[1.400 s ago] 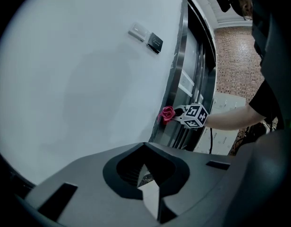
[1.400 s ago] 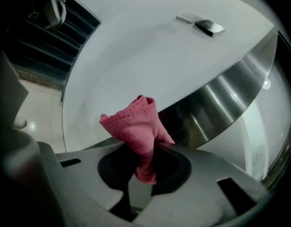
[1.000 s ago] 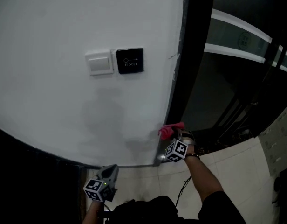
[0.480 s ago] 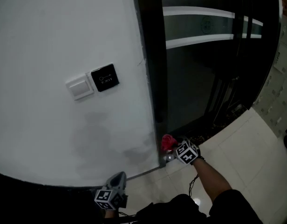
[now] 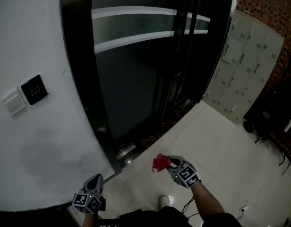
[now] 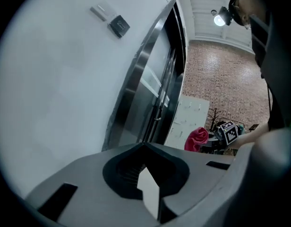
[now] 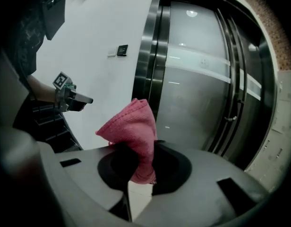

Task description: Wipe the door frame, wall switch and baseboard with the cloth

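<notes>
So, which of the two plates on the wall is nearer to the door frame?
The black plate. It sits on the side of the white switch that faces the dark door frame, so the white switch is the farther one.

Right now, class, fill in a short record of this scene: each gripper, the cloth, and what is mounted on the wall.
Right gripper: shut on pink cloth
Left gripper: shut, empty
Cloth contact: none, held off the door frame
Wall: white wall switch beside black exit button
</notes>
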`<action>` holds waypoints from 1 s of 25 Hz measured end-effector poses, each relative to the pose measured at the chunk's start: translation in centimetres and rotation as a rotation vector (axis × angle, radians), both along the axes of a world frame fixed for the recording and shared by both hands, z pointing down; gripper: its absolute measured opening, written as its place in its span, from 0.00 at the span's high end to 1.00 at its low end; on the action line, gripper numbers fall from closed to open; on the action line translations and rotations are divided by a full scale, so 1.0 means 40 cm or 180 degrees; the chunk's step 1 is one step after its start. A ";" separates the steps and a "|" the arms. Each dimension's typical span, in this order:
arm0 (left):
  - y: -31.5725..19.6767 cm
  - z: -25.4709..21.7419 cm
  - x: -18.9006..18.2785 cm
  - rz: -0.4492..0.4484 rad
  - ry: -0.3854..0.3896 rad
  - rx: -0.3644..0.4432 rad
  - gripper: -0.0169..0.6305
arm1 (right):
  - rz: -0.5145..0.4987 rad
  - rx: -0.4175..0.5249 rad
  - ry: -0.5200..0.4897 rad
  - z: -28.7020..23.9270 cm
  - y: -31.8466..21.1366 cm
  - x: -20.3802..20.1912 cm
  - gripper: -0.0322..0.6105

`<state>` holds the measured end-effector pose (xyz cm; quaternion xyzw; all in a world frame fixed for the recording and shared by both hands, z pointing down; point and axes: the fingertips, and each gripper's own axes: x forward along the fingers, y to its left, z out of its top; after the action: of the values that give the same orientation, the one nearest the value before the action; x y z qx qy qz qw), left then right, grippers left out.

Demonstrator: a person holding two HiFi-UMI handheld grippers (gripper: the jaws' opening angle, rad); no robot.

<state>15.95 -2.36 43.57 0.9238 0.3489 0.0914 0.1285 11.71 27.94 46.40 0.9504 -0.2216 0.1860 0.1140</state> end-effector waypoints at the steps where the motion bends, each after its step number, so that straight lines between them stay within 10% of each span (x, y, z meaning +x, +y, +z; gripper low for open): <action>1: 0.056 -0.007 0.004 0.0031 0.0046 0.0024 0.99 | 0.0018 0.0028 0.0033 -0.001 0.054 0.000 0.86; 12: 0.512 -0.077 0.080 -0.0406 0.0251 0.0268 0.99 | -0.0703 0.0263 0.0435 -0.182 0.402 0.194 0.86; 25: 0.374 -0.120 0.380 -0.1623 0.0487 0.0310 0.99 | -0.1999 0.0708 0.1037 -0.449 0.180 0.757 0.86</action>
<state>31.16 12.61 38.75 0.9911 0.1089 0.0028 0.0761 41.99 35.12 28.42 0.8598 -0.5003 -0.0371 0.0953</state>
